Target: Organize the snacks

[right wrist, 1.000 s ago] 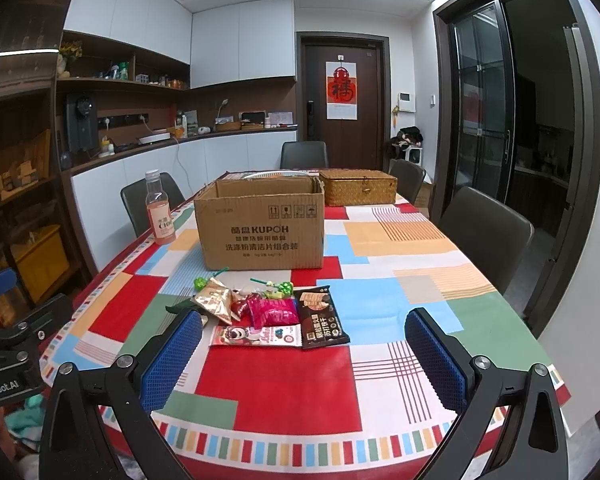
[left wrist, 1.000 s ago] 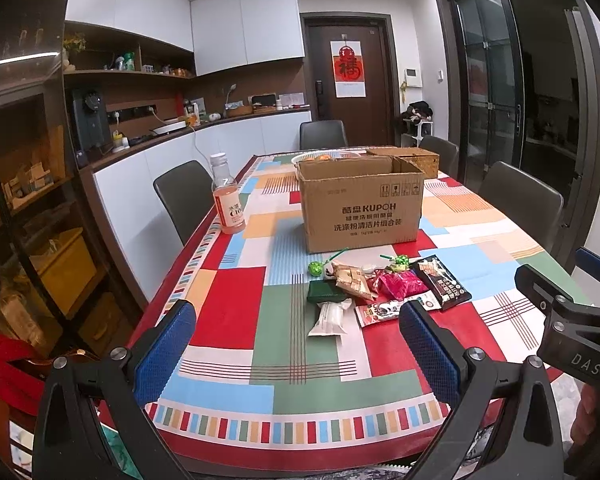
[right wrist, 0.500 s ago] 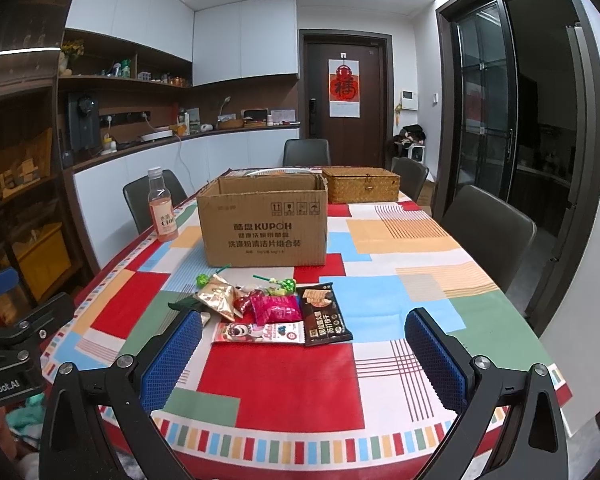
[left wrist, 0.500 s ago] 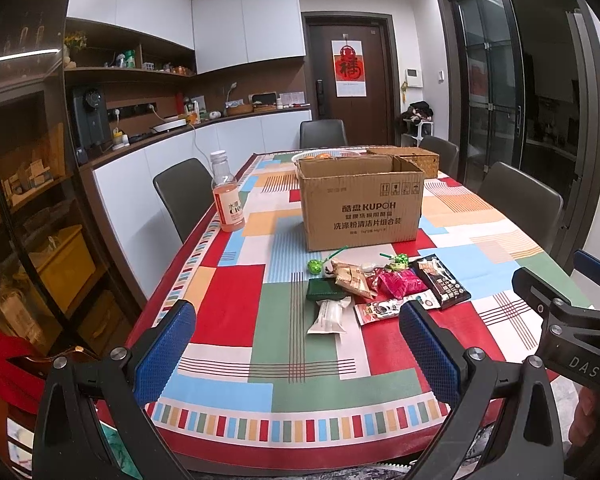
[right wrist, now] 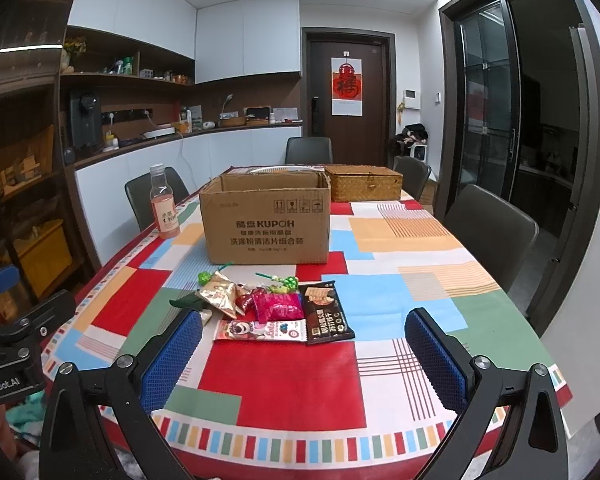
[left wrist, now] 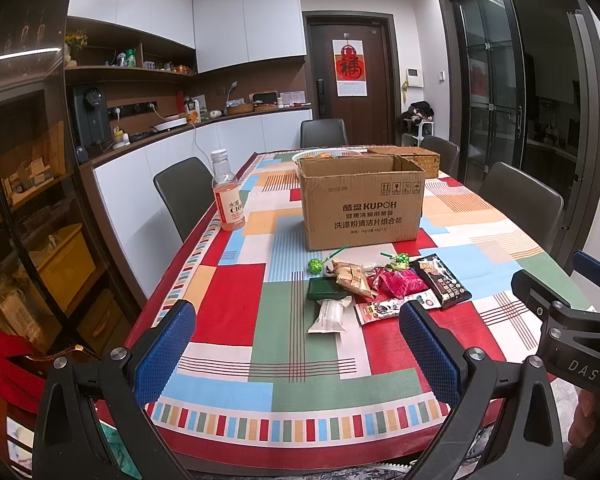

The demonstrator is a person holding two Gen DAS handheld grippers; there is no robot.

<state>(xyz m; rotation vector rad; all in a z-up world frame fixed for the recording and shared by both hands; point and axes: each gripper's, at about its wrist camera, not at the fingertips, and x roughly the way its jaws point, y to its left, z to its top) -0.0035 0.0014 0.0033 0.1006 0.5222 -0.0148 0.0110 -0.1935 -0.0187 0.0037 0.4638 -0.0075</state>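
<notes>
While heaped, perhaps nine snacks [right wrist: 276,304], one box [right wrist: 266,220]

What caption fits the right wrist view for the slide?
Open right tongs hover before snack packets heaped in front of an open cardboard box on a patchwork tablecloth.

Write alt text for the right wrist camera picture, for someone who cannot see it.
A pile of snack packets lies on a colourful checked tablecloth in front of an open cardboard box. The right claw hangs open over the table's near edge, empty. A drink bottle stands left of the box, a wicker basket behind it.
</notes>
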